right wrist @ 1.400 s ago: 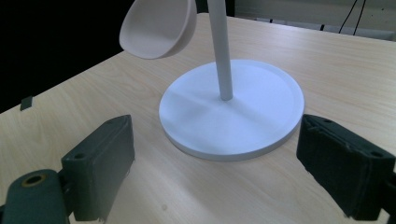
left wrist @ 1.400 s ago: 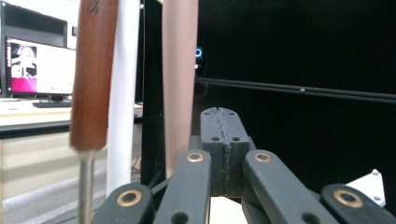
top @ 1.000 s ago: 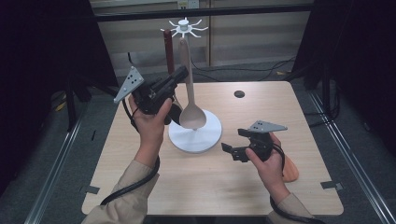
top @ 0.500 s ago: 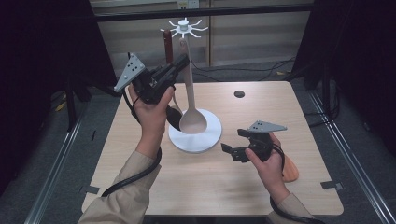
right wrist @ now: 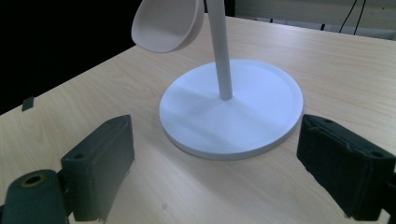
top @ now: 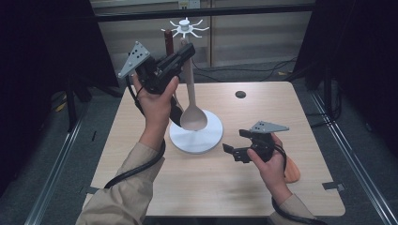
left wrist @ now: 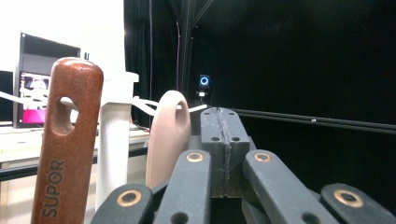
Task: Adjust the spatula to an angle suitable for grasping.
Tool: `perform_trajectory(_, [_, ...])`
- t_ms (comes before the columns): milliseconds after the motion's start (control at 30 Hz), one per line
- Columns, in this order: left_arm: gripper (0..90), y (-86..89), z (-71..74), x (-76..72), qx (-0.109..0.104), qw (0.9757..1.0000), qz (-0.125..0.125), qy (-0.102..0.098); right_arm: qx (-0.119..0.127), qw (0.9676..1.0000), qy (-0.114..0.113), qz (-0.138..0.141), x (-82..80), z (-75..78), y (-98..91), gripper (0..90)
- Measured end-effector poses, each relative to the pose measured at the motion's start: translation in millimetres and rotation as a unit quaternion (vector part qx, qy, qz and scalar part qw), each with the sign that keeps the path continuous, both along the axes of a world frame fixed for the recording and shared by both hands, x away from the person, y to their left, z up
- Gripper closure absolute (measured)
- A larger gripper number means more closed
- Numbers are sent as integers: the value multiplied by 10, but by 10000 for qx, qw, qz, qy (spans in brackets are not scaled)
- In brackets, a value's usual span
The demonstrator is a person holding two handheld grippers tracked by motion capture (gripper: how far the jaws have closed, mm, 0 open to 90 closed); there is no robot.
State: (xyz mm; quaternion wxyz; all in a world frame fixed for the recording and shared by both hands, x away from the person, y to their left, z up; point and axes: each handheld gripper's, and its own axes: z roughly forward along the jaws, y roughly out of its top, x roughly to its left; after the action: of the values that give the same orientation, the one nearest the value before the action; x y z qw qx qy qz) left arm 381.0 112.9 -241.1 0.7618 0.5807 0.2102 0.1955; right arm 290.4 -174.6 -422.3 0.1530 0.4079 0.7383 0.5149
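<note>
A white utensil stand [top: 196, 136] has a round base, a thin pole and hooks at its top [top: 186, 26]. A beige spoon [top: 193, 118] hangs upright along the pole with its bowl just above the base. My left gripper [top: 189, 49] is raised near the top of the spoon's handle. Its jaws are shut together with nothing between them, and the looped handle end [left wrist: 169, 126] is just to their left. A brown "SUPOR" handle [left wrist: 67, 140] hangs beside the pole. My right gripper [top: 236, 151] rests low, right of the base [right wrist: 231, 109], open and holding nothing.
An orange-pink utensil [top: 292, 171] lies on the table [top: 281, 112] under the right hand. A small black round hole [top: 240, 94] is set in the far part of the tabletop. Dark curtains and metal rails surround the table.
My left gripper has risen along the pole toward the hooks while staying shut. The spoon's bowl has stayed where it was. The right gripper has not moved.
</note>
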Motion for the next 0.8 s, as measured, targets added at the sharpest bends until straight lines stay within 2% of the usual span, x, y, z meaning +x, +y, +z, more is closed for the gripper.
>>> perform_trajectory(300, [900, 47, -9, 20, -147, 9998, 92, 106, 37, 10000, -33, -36, 0, 12, -27, 109])
perform_trajectory(500, [900, 109, -10, 24, -145, 9996, 208, 130, 37, 10000, -33, -37, 0, 13, -27, 109])
perform_trajectory(800, [900, 192, -25, 37, -249, 9992, 265, 159, 34, 10000, -44, -31, 2, 14, -24, 109])
